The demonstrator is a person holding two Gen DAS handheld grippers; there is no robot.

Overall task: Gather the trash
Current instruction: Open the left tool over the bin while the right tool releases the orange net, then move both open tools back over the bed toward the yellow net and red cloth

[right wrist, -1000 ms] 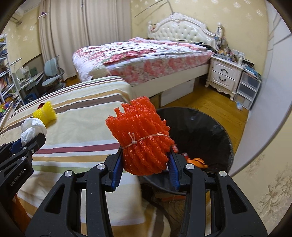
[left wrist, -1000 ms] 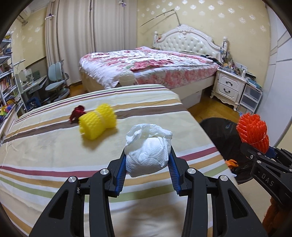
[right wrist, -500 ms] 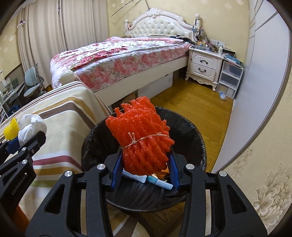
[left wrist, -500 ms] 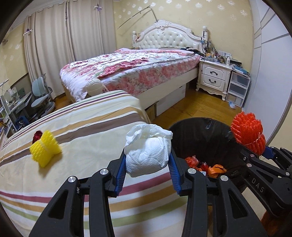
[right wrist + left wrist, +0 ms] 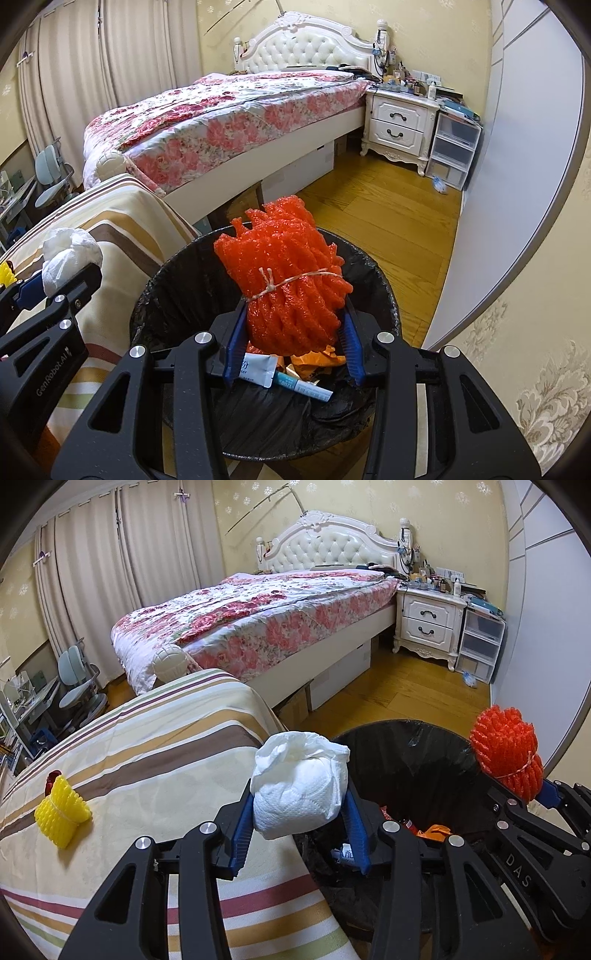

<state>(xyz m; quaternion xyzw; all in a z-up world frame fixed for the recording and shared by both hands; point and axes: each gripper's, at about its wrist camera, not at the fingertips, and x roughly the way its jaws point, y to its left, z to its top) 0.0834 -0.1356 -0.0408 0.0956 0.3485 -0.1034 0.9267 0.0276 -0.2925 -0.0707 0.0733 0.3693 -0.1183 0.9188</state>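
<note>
A white crumpled tissue wad (image 5: 299, 790) sits between the blue pads of my left gripper (image 5: 299, 806), whose jaws are opening while still touching it. It hangs over the striped cloth's edge, beside the black-lined trash bin (image 5: 424, 746). My right gripper (image 5: 291, 332) is shut on an orange foam net (image 5: 288, 273) tied with string, held right above the bin (image 5: 177, 266), which holds wrappers and a tube. A yellow foam net (image 5: 61, 814) lies on the striped cloth (image 5: 147, 746) at the left, with a small dark red item (image 5: 51, 775) behind it.
A floral-covered bed (image 5: 258, 616) with a white headboard stands behind. A white nightstand (image 5: 428, 624) and plastic drawers (image 5: 480, 646) are at the back right. Wooden floor (image 5: 388, 221) lies beyond the bin, a wall panel at the right. Desk chairs (image 5: 77, 686) stand far left.
Both grippers have swung right from over the striped cloth to the bin, carrying the tissue wad and the orange net. The yellow net has slid to the left of the view.
</note>
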